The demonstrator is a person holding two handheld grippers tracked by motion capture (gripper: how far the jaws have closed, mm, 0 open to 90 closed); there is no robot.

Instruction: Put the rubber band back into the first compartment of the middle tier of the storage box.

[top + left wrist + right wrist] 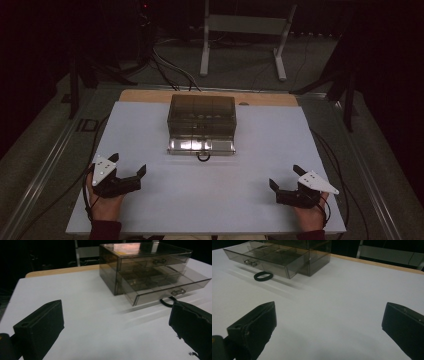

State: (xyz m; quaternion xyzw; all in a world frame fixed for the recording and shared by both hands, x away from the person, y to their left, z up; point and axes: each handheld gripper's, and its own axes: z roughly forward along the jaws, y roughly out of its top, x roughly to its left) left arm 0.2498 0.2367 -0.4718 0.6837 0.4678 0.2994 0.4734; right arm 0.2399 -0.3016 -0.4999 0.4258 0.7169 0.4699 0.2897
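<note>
A smoky transparent plastic drawer box [202, 116] stands ahead of and between both grippers, its bottom drawer [201, 145] pulled out. A small black elastic ring [203, 157] lies just before that drawer. The left gripper [128, 167] and right gripper [283, 177] rest wide open, empty, well apart from it.

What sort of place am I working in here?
Probably a lab or recording studio, not a home: a white work table in a dark room, cables on the floor, a metal stand behind, a clear drawer box.
</note>
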